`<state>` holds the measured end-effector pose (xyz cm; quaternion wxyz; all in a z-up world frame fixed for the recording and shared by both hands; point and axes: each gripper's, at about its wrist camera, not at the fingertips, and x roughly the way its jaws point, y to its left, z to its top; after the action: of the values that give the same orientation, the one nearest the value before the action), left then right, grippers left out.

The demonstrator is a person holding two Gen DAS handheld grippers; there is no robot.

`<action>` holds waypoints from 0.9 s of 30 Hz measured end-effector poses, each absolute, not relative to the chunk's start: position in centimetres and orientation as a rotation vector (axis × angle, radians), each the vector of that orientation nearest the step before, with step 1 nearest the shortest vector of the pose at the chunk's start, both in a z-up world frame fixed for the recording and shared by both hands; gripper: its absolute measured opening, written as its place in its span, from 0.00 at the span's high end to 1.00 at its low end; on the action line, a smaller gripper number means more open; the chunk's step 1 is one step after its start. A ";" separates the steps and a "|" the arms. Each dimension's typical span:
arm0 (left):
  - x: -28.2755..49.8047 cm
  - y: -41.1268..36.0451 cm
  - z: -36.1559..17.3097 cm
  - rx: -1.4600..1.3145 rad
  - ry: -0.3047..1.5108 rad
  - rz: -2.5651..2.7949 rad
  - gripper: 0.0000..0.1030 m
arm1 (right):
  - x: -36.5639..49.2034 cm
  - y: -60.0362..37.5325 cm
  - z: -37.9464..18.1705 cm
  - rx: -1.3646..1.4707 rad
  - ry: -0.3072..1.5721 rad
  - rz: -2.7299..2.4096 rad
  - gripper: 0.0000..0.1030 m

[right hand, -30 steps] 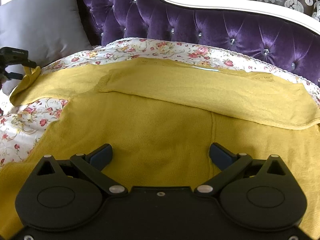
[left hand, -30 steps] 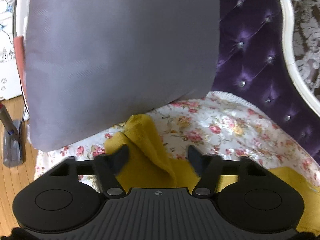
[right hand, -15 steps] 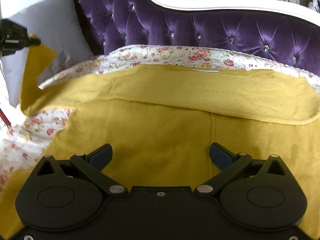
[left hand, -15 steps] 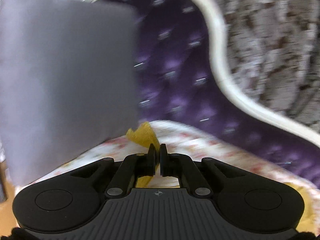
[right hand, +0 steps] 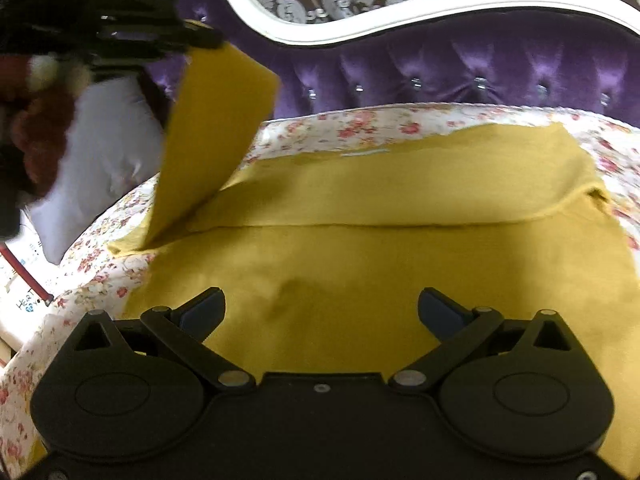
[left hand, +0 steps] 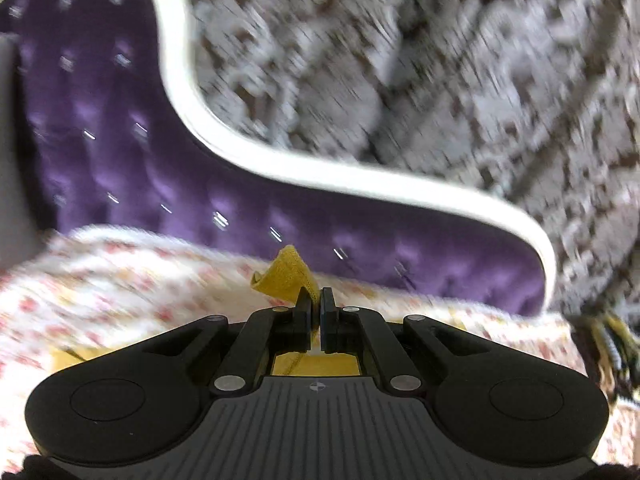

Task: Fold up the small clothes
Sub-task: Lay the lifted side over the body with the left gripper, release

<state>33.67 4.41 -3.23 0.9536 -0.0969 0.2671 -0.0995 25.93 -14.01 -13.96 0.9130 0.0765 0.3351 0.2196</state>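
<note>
A mustard-yellow knit garment [right hand: 360, 248] lies spread on the floral-covered sofa seat [right hand: 384, 120], its far part folded over. One sleeve [right hand: 216, 132] is lifted high at the left, and my left gripper [right hand: 208, 38] is shut on its end. In the left wrist view the left gripper [left hand: 315, 300] pinches the yellow sleeve tip [left hand: 286, 276], which sticks up past the jaws. My right gripper [right hand: 320, 312] hovers open low over the near part of the garment, with only flat cloth showing below its fingers.
A purple tufted sofa back [right hand: 480, 72] with a white curved frame [right hand: 400, 20] runs behind the seat. A grey cushion [right hand: 100, 160] leans at the left end. Patterned wallpaper [left hand: 440, 60] is behind. The left wrist view is motion-blurred.
My left gripper closed on the sleeve end, then lifted it up and carried it rightward away from the grey cushion. The right gripper shifted slightly and stayed open.
</note>
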 end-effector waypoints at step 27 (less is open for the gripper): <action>23.0 8.8 -13.7 -0.091 0.784 -0.138 0.50 | 30.3 -15.3 -12.0 0.164 0.639 0.517 0.14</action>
<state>23.00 8.77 -13.68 0.9209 -0.0444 0.3814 -0.0674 30.26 -15.30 -11.99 0.9136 0.0795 0.3101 0.2508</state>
